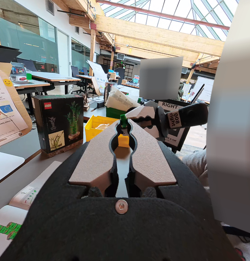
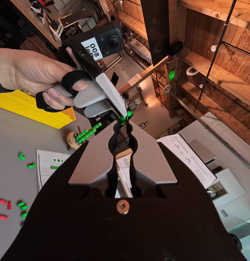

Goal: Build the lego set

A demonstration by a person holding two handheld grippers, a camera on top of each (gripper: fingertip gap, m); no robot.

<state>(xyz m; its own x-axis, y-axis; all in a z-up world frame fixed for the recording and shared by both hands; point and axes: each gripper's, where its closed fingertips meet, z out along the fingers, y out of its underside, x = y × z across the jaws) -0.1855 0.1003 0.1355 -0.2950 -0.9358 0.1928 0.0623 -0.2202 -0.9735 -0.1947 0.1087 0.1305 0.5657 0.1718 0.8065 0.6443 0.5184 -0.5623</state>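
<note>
Both claws meet in mid-air above the bench. The left claw [image 1: 123, 124] is pinched tight on a green piece [image 1: 123, 121]; the right claw [image 2: 123, 122] grips its own green part [image 2: 123, 119]. They look mid-join; next comes a straight, aligned push.

**Around the workspace**

From my left camera I see a yellow bin [image 1: 93, 127] on the grey surface [image 1: 15, 144], with a green bin [image 1: 114, 113] of folded paper sheets [image 1: 121, 98] behind it. A framed sign [image 1: 173, 135] stands to the right. Farther back are desks [image 1: 51, 79], office chairs [image 1: 77, 79], a whiteboard [image 1: 204, 87], timber beams [image 1: 149, 32] and a skylight [image 1: 170, 12]. My right camera shows a lit green exit sign [image 2: 171, 75] on a wooden wall [image 2: 206, 35].
</note>
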